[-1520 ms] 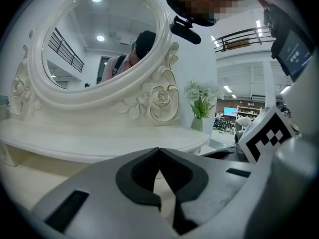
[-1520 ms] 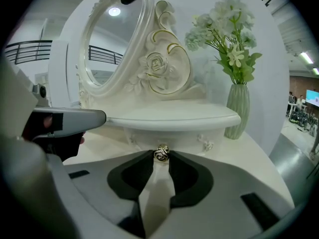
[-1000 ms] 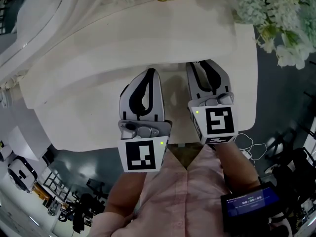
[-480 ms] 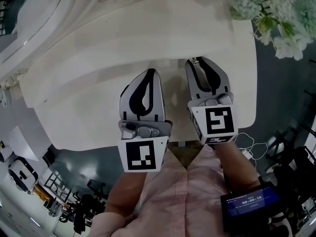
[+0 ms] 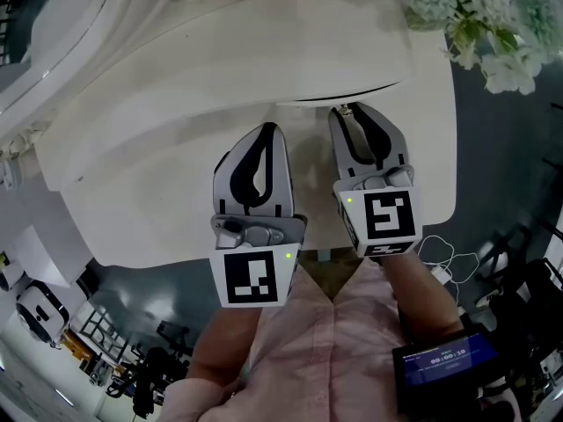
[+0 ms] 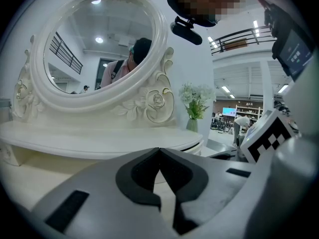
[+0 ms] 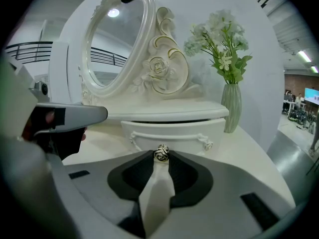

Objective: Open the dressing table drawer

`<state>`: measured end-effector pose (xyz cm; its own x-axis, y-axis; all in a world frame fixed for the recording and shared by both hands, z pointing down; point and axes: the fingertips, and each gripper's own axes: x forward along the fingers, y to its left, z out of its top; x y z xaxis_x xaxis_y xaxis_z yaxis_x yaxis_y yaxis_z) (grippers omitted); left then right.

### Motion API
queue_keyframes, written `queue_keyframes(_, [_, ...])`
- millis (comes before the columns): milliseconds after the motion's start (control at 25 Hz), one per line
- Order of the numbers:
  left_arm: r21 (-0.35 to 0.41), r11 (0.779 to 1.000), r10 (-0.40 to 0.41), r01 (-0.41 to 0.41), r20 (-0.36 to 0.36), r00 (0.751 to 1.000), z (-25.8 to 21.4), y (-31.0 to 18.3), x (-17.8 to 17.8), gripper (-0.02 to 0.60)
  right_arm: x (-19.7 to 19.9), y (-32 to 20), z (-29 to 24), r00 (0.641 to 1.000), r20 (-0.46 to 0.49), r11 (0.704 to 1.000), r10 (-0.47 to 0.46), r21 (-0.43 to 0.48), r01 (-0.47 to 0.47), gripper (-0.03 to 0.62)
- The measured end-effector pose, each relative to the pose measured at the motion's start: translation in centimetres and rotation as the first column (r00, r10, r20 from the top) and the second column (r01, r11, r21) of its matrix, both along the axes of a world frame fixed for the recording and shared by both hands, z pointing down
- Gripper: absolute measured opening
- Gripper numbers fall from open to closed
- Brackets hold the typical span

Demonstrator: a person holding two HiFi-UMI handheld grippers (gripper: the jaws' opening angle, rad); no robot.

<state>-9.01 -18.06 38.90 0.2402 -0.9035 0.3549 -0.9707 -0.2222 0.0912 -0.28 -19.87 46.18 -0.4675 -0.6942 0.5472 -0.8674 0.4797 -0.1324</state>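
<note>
Metal knob (image 7: 161, 152) clamped in right hand-held gripper (image 5: 349, 112) | dressing table drawer (image 7: 172, 133) at 12 o'clock, barely ajar | pull straight, level, toward 6 o'clock | left hand-held gripper (image 6: 158, 151) closed, empty

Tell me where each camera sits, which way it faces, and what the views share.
Head view: on the person's head, looking steeply down at the table; shows left gripper, right gripper, shirt.
Left gripper view: on the left gripper, looking along its shut, empty jaws toward the mirror; right gripper's cube at right.
Right gripper view: on the right gripper, facing the drawer, jaws on its knob; left gripper at left.
Shared: both gripper views show mirror and flowers.
</note>
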Motion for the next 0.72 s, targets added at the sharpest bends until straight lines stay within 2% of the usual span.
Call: queue_keyframes(720, [0.01, 1.0, 0.013, -0.013, 0.002, 1.0, -0.6, 1.2, 0.0, 0.021, 0.0, 1.3, -0.3, 1.0, 0.003, 1.0, 0.009, 0.003, -0.009, 0.104])
